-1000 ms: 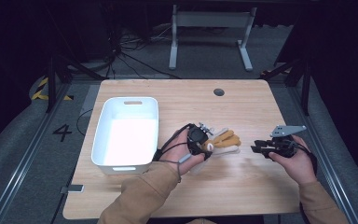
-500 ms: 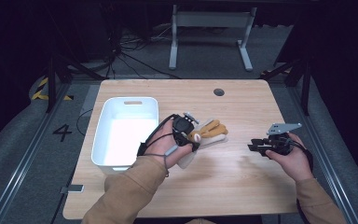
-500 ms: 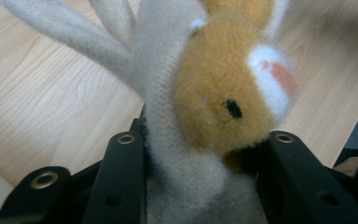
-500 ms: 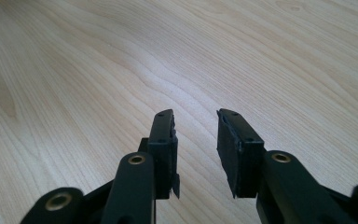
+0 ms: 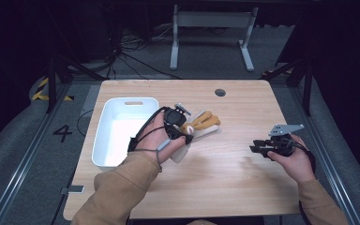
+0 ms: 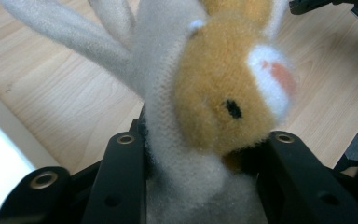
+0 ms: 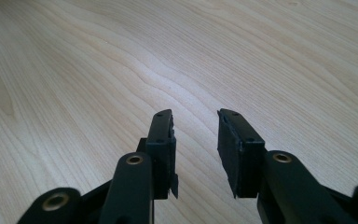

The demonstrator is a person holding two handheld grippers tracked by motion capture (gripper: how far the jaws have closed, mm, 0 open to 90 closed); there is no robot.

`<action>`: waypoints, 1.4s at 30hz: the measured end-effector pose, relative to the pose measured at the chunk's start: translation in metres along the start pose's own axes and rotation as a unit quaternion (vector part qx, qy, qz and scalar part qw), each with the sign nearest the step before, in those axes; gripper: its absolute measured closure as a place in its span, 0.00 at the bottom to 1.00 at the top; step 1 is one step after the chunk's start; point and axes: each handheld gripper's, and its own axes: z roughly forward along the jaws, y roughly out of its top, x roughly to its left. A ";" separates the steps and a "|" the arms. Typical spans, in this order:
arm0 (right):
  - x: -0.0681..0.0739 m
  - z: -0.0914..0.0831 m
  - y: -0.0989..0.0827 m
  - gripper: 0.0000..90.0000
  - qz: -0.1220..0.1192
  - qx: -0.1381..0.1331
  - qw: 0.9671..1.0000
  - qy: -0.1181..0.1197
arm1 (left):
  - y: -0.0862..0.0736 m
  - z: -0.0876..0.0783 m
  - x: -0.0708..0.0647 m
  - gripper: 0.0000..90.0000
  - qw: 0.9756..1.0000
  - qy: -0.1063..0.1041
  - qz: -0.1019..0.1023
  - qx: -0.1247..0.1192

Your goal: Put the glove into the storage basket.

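The wooden table (image 5: 225,173) is the largest item, pale and square-cornered, with a small dark round hole (image 5: 220,92) near its far edge. On its left portion stands a white rectangular bin (image 5: 104,145) with a slot handle in the far rim; its inside appears white and bare.

Just right of the bin, the left gripper (image 5: 183,132) is clamped on a plush rabbit (image 5: 201,123). In the high view the toy's orange-tan and pale parts extend rightward from the hand, above the table's middle; whether any part rests on the wood cannot be told. In the left gripper view the rabbit (image 6: 214,93) sits squeezed between the two black jaws, its orange face with a black eye and a white-and-pink patch close to the camera, pale long ears reaching up over the wood.

The right gripper (image 5: 258,149) is held well apart from the toy, at the table's right side, low over the surface, with the grey plate on top. In the right gripper view its jaws (image 7: 195,140) stand parted with nothing between them, only bare wood grain beyond.
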 end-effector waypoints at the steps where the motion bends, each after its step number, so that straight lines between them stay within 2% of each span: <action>1: 0.000 0.000 0.000 0.74 0.004 0.000 1.000 0.000 | 0.000 -0.002 0.000 0.71 1.000 0.000 -0.002 0.001; 5: -0.001 0.001 -0.001 0.74 0.010 0.001 1.000 -0.001 | 0.000 -0.011 0.003 0.71 1.000 0.003 -0.017 0.000; 8: -0.002 0.002 0.001 0.74 0.012 0.000 1.000 0.003 | 0.000 -0.018 0.007 0.71 1.000 0.013 -0.019 -0.001; 12: -0.002 0.006 0.006 0.74 0.010 0.000 1.000 0.011 | -0.004 -0.027 0.011 0.71 0.999 0.023 -0.033 -0.004; 18: -0.002 0.013 0.014 0.74 0.007 -0.002 1.000 0.016 | -0.013 -0.040 0.024 0.71 0.997 0.041 -0.068 -0.008; 21: -0.002 0.015 0.017 0.74 0.002 -0.002 1.000 0.019 | -0.018 -0.049 0.032 0.71 0.993 0.056 -0.105 -0.015; 25: -0.001 0.017 0.018 0.74 0.002 -0.003 1.000 0.023 | -0.024 -0.058 0.042 0.71 0.989 0.073 -0.130 -0.024; 31: -0.003 0.016 0.016 0.73 0.006 0.000 1.000 0.019 | -0.029 -0.065 0.053 0.70 0.985 0.086 -0.149 -0.031; 33: -0.003 0.016 0.015 0.73 0.010 -0.002 1.000 0.017 | -0.032 -0.067 0.056 0.70 0.983 0.093 -0.156 -0.035; 34: -0.003 0.015 0.015 0.73 0.011 -0.003 1.000 0.016 | -0.034 -0.070 0.059 0.70 0.981 0.098 -0.163 -0.037; 36: -0.004 0.014 0.015 0.73 0.012 -0.004 1.000 0.017 | -0.035 -0.071 0.060 0.70 0.980 0.101 -0.166 -0.036; 40: -0.004 0.012 0.014 0.73 0.015 -0.007 1.000 0.016 | -0.039 -0.077 0.066 0.70 0.976 0.116 -0.181 -0.039; 41: -0.004 0.011 0.014 0.73 0.015 -0.007 1.000 0.014 | -0.040 -0.078 0.068 0.70 0.976 0.117 -0.180 -0.039; 42: -0.004 0.010 0.014 0.73 0.015 -0.008 1.000 0.015 | -0.041 -0.079 0.070 0.70 0.974 0.121 -0.186 -0.038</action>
